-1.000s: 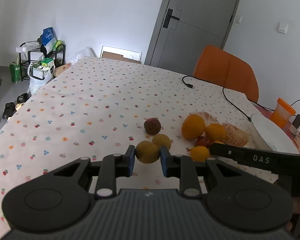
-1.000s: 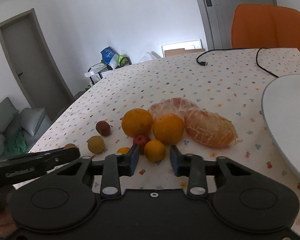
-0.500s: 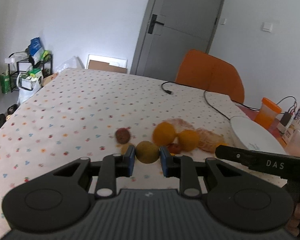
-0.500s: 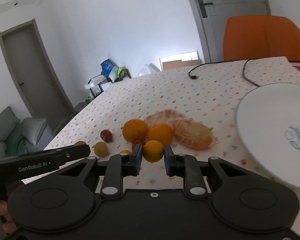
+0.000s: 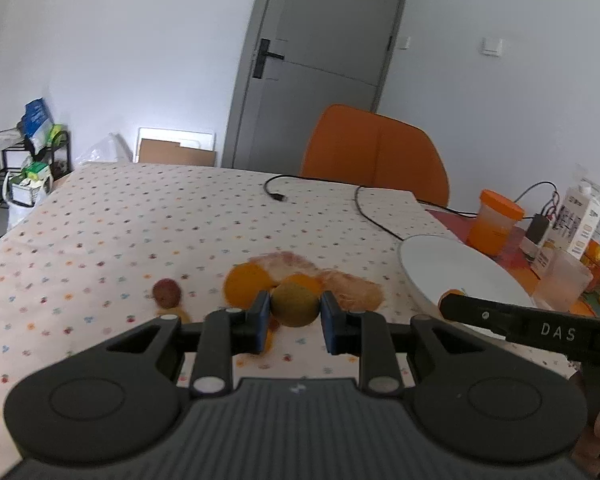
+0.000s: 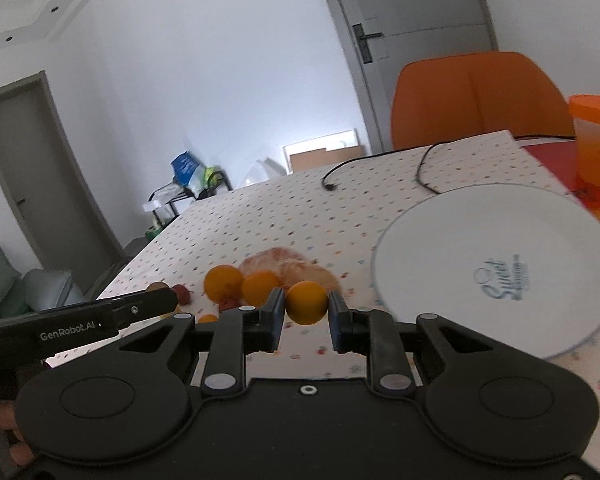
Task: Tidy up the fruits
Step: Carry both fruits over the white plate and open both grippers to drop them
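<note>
My left gripper [image 5: 294, 306] is shut on a yellow-green round fruit [image 5: 294, 304] and holds it above the table. My right gripper [image 6: 306, 304] is shut on a small orange [image 6: 306, 302], lifted near the white plate [image 6: 496, 268]. The plate also shows in the left wrist view [image 5: 452, 268]. On the cloth lie two oranges [image 6: 224, 280], peeled citrus pieces [image 6: 296, 266], a small red fruit [image 6: 228, 304] and a dark reddish fruit [image 5: 166, 294]. The right gripper's side [image 5: 532, 330] shows in the left wrist view.
The table has a dotted cloth [image 5: 160, 224]. A black cable [image 5: 364, 208] crosses its far part. An orange chair [image 5: 374, 154] stands behind. An orange-lidded jar [image 5: 496, 222], a milk carton [image 5: 580, 218] and a clear cup [image 5: 562, 284] stand at the right.
Both grippers closed on their fruits, lifted them off the cloth and moved right toward the plate.
</note>
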Action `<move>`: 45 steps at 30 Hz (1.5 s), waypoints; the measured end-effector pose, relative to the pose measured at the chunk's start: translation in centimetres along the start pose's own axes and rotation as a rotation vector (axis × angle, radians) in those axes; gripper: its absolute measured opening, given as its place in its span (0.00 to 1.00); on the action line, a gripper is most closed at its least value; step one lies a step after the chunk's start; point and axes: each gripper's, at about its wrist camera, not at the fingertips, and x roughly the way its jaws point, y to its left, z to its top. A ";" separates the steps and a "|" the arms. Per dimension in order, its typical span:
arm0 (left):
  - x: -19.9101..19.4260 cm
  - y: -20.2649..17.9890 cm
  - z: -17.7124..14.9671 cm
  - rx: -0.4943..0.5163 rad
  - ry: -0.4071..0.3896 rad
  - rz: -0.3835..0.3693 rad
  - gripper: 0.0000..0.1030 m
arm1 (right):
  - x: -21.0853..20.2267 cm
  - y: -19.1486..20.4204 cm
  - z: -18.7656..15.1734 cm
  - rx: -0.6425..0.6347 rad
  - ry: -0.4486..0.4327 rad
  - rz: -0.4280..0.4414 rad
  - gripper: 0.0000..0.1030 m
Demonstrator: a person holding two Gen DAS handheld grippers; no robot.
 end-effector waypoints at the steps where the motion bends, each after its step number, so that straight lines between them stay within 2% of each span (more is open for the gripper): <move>1: 0.0 -0.3 0.1 0.006 -0.001 -0.005 0.24 | -0.3 -0.3 0.0 0.005 -0.006 -0.005 0.21; 8: 0.7 -2.3 0.5 0.041 -0.005 -0.029 0.24 | -1.8 -2.8 -0.1 0.082 -0.024 -0.016 0.21; 34: 5.7 -11.5 0.6 0.191 0.065 -0.156 0.24 | -5.3 -9.1 -1.3 0.152 -0.104 -0.187 0.24; 35: 5.8 -11.8 0.6 0.197 0.066 -0.161 0.24 | -5.4 -9.3 -1.4 0.155 -0.107 -0.188 0.28; 45: 7.5 -14.3 0.4 0.240 0.101 -0.170 0.25 | -6.9 -10.5 -2.0 0.177 -0.139 -0.193 0.29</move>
